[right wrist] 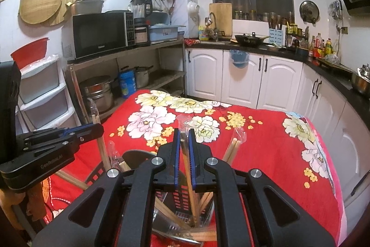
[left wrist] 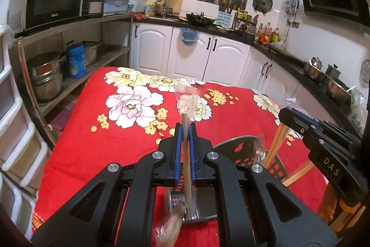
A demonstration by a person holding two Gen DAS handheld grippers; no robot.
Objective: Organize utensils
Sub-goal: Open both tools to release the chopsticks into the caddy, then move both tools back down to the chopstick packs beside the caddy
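Note:
My left gripper is shut on a plastic-wrapped wooden spoon, held upright, its bowl low near the camera. It hangs over a dark slotted utensil holder on the red flowered cloth. My right gripper is shut on wrapped chopsticks that reach down into the same holder. Other wrapped chopsticks stand in the holder. Each gripper shows in the other's view, the right and the left, close on either side of the holder.
The table stands in a kitchen. A shelf with a microwave and steel pots is on the left. White cabinets and a black counter run behind and to the right. Plastic drawers stand at the far left.

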